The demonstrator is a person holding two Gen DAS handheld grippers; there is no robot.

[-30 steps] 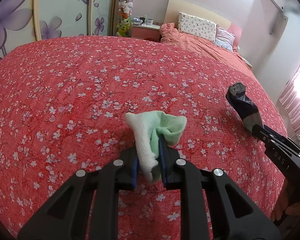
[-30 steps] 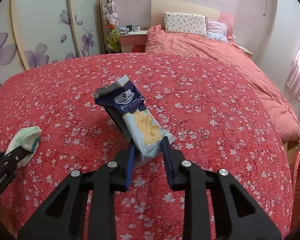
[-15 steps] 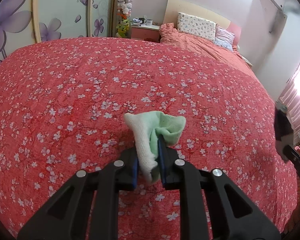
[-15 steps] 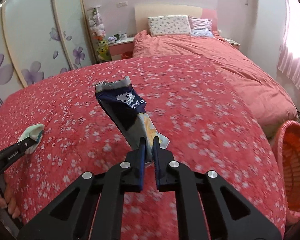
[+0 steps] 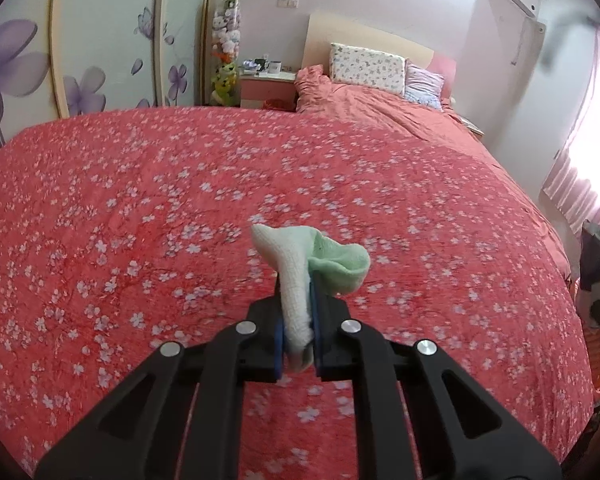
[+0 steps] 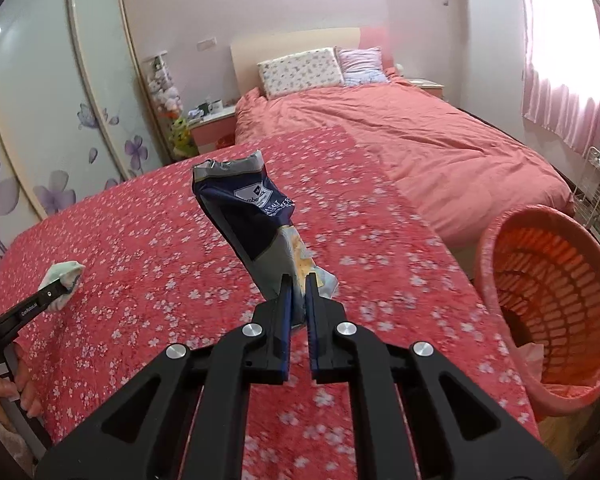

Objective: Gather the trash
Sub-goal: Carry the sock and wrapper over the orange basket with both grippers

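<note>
Left tongs pinch a soft, limp green-white cloth above the bed. Right tongs clamp a light, crinkly snack bag by its lower end, left of the basket, likely slippery.

The right gripper has swung toward the orange basket, which a second ago showed only as a sliver at the frame edge and now stands just beside the bed's near corner, its mouth fully in view; the jaws, wide around the snack wrapper a second ago, now pinch its lower end (the wrapper stands tilted above them); the bed looks lower beneath the wrapper.
</note>
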